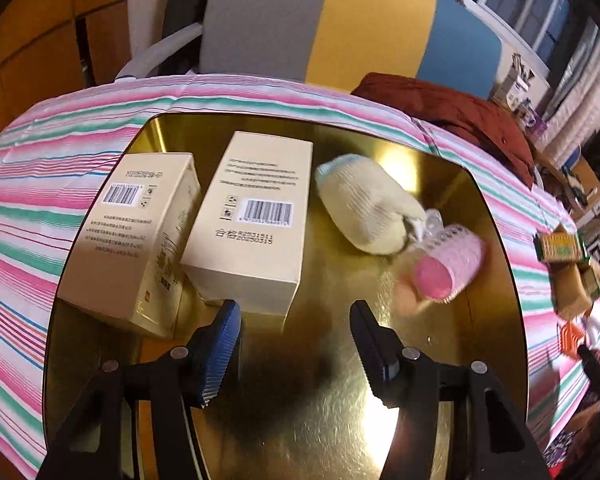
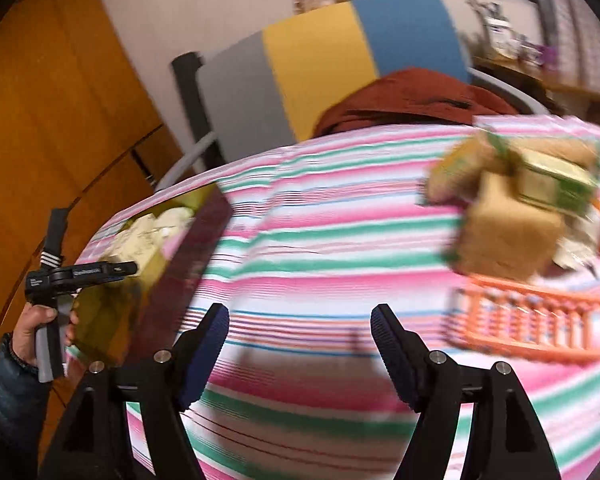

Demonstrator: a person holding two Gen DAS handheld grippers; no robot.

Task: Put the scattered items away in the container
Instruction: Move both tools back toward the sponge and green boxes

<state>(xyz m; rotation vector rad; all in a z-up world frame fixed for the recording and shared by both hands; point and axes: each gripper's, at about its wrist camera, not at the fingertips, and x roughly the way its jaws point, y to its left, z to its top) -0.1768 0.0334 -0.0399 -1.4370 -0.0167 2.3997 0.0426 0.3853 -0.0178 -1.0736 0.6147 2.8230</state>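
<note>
Progress check, gold tin [image 1: 496, 216] as landmark. Inside tin already: two cream boxes [image 1: 256, 216], knit glove [image 1: 360, 208], pink hair roller [image 1: 448, 268].

Still out on striped cloth, well right of tin: small box pile [image 2: 516, 208], orange rack [image 2: 536, 320].

Left gripper [image 1: 294, 344] over tin, jaws apart, empty. Right gripper [image 2: 300, 352] over cloth between tin and pile, gaping, nothing held. Roughly over halfway, I'd guess.

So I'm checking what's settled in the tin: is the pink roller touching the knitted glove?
Cannot tell. In the left wrist view the pink roller lies right beside the knitted glove in the gold container, but blur and a clear wrapper hide the junction.
</note>
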